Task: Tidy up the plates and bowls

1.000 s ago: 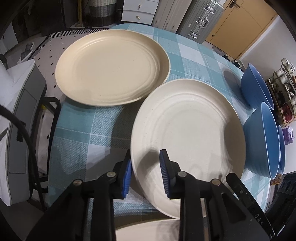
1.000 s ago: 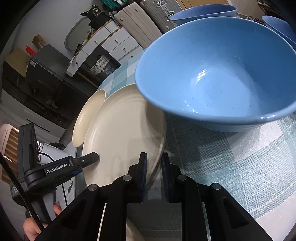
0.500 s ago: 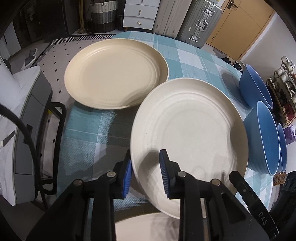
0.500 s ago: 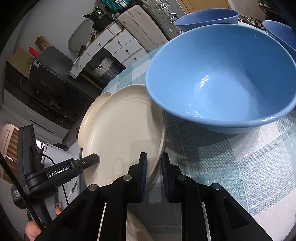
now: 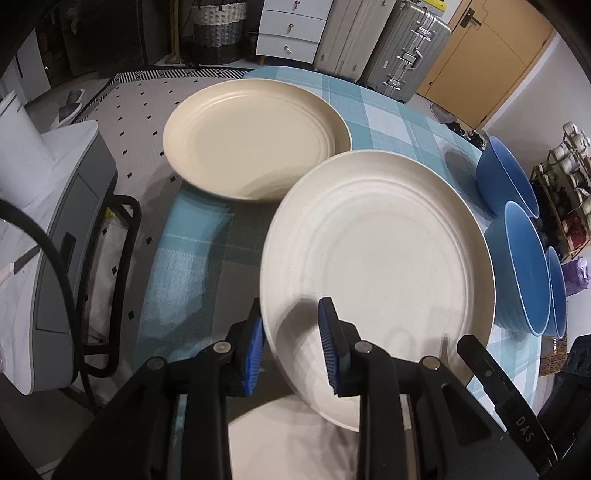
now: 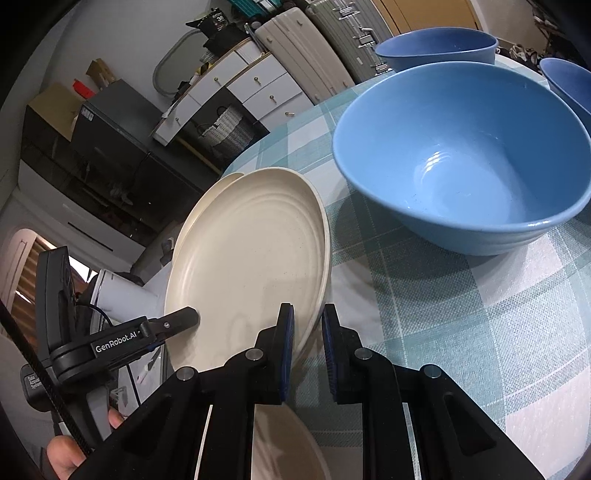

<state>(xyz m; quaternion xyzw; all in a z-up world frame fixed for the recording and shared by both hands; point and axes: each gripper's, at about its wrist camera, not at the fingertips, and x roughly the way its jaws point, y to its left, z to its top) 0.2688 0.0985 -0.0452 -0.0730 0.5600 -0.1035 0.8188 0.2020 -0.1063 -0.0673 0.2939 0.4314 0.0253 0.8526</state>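
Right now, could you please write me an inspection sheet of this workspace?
Surface: round table, teal checked cloth.
Job's things: white plate lifted, tilted; beige plate flat beyond it; another plate's edge underneath; three blue bowls at the side.
Clutter: nothing seen.
Grippers: left hand-held gripper and right hand-held gripper both pinch the white plate's rim.
Cables: black cable beside table.
Surroundings: suitcases, drawers, basket.
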